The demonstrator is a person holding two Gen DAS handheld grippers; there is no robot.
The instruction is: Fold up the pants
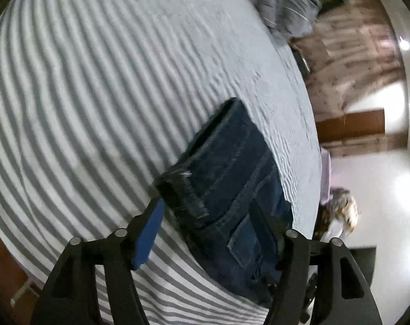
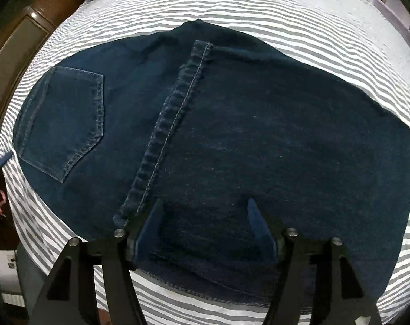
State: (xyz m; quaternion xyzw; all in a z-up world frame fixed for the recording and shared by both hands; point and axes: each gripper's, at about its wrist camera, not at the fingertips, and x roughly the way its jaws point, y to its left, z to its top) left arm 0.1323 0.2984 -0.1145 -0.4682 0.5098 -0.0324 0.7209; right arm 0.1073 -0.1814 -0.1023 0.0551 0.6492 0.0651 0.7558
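Folded pants (image 2: 218, 140) lay flat on striped bed cover (image 2: 299, 19). Right gripper (image 2: 205, 216) gaped above denim, gripping nothing. Left gripper (image 1: 213, 216) gaped too, apparently empty; view blurred.

Bed (image 2: 259, 13) covered by a grey-and-white striped sheet (image 1: 96, 81), dark blue denim pants (image 2: 232, 135) folded flat on the sheet near its edge, back pocket facing up, crumpled grey blanket (image 1: 280, 2) lying on the bed's far end
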